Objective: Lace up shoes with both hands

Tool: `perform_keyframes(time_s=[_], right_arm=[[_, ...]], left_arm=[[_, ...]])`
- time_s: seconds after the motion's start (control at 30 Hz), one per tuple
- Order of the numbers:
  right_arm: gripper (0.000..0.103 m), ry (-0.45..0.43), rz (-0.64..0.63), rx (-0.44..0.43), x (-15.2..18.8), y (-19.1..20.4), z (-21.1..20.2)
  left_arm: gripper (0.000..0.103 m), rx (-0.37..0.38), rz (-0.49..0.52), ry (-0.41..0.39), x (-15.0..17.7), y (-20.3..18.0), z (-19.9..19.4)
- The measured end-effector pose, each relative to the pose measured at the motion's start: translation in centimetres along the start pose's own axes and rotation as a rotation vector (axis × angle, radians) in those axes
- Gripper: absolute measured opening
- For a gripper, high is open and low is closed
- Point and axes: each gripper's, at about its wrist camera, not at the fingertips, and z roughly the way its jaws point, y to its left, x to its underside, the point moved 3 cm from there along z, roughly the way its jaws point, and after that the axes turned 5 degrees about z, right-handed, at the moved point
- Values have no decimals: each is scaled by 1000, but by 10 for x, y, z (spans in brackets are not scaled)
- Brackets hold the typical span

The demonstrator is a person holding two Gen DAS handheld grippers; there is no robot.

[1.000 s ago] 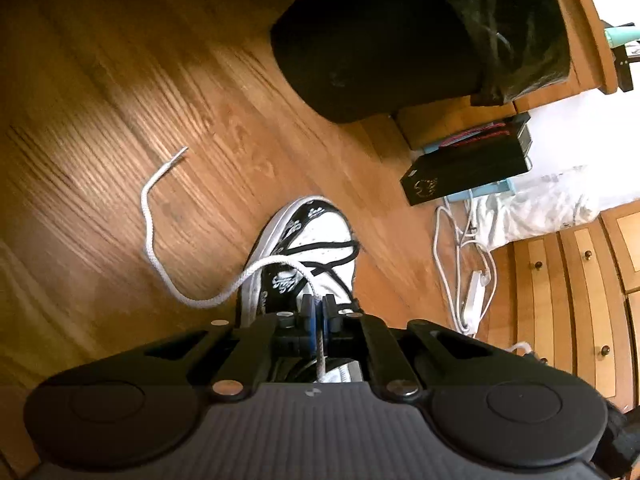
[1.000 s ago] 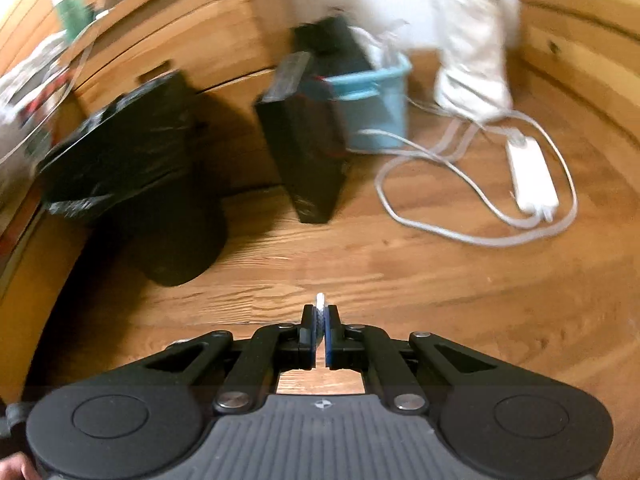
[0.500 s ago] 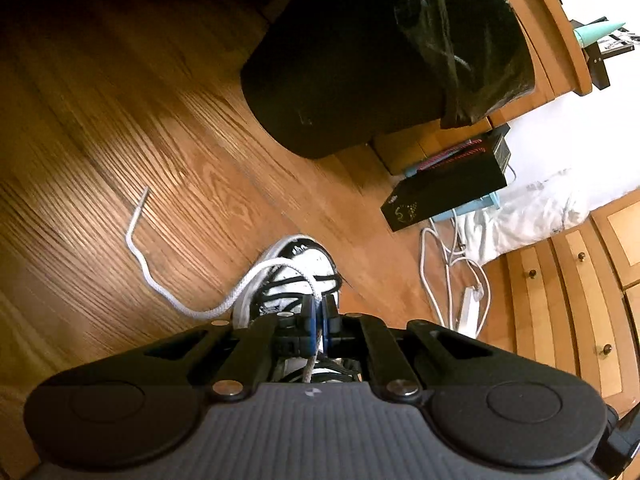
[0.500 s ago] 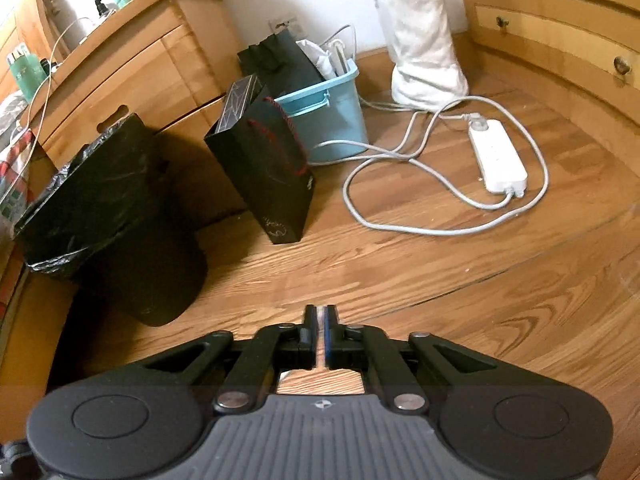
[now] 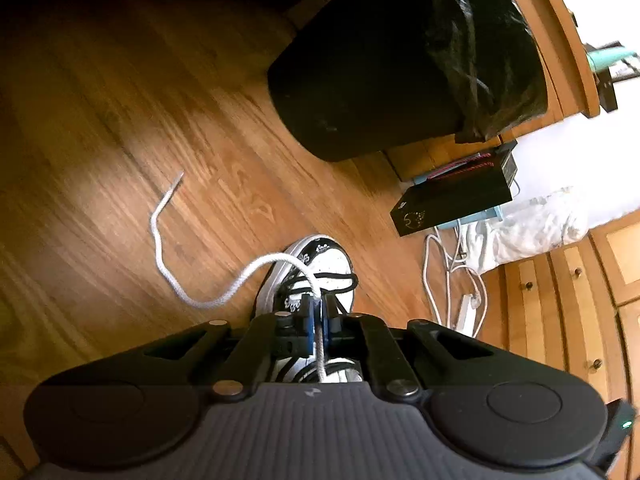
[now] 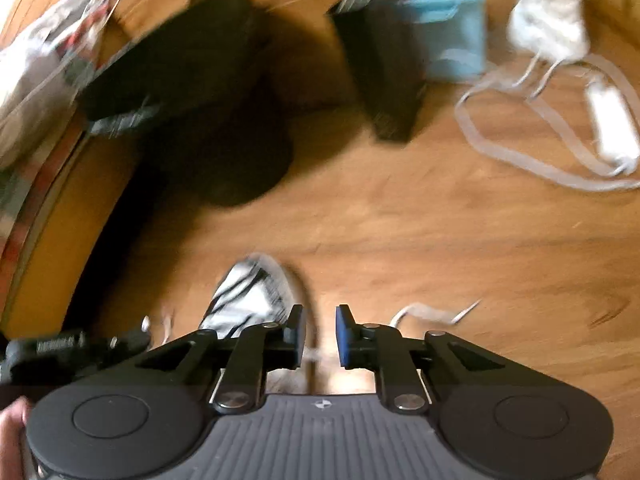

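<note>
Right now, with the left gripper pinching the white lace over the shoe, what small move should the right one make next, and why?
Probably bring the right gripper down to the loose lace end on the floor and close on it. Its jaws stand open and empty, while the left gripper is shut on the white lace above the shoe.

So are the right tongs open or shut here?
Open. The right tongs show a clear gap between their blue pads, with floor visible through it and nothing gripped, though the view is blurred.
</note>
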Motion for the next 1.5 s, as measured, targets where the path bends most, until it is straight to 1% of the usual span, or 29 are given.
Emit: perform_keyframes(time_s=[0.07,0.13,0.2,0.23,0.3,0.4,0.53,0.6,0.7,0.8,0.93,1.0,1.07,1.13,1.2,1.27,1.3,1.33,1.43,1.5], right_arm=[[19,60,34,-48,9,2,11],[19,103,74,-90,17,4,19],[19,126,38,-52,23,9,24],[19,132,27,-34,26,10,25],[19,151,62,-2,35,5,29],[19,184,75,63,51,0,37],[19,244,64,63,66,7,42],[19,245,49,68,69,13,43],[19,244,50,85,72,17,42],[18,251,47,71,74,18,39],[18,288,62,28,77,21,42],[19,291,62,39,75,20,43],[20,264,84,73,69,13,41],[20,191,153,100,56,-3,37],[27,112,250,106,43,-24,36],[28,33,348,112,29,-45,34],[28,-7,397,115,23,-56,33],[28,-16,429,131,18,-66,35],[28,-34,569,200,9,-101,40],[28,-38,713,168,10,-122,44]], left_arm=[[7,-1,-4,-16,5,-1,-10],[14,-24,18,-23,11,-3,-20],[18,-46,31,-5,16,-5,-24],[19,-66,39,5,17,-5,-24],[19,-94,46,33,22,-3,-21],[19,-133,51,80,30,2,-14],[19,-185,58,143,41,9,-5],[19,-211,62,174,47,12,-1],[19,-209,62,201,52,13,5],[19,-215,56,199,51,14,4],[19,-224,7,164,49,22,-3],[19,-216,-12,154,49,25,-5],[19,-213,-16,143,49,25,-7],[19,-214,-26,119,48,25,-11],[19,-206,-39,97,47,25,-14],[20,-199,-45,84,45,24,-14],[22,-190,-45,77,45,23,-14],[25,-181,-40,72,45,22,-15],[25,-182,-29,53,44,21,-18],[25,-181,-29,48,43,22,-20]])
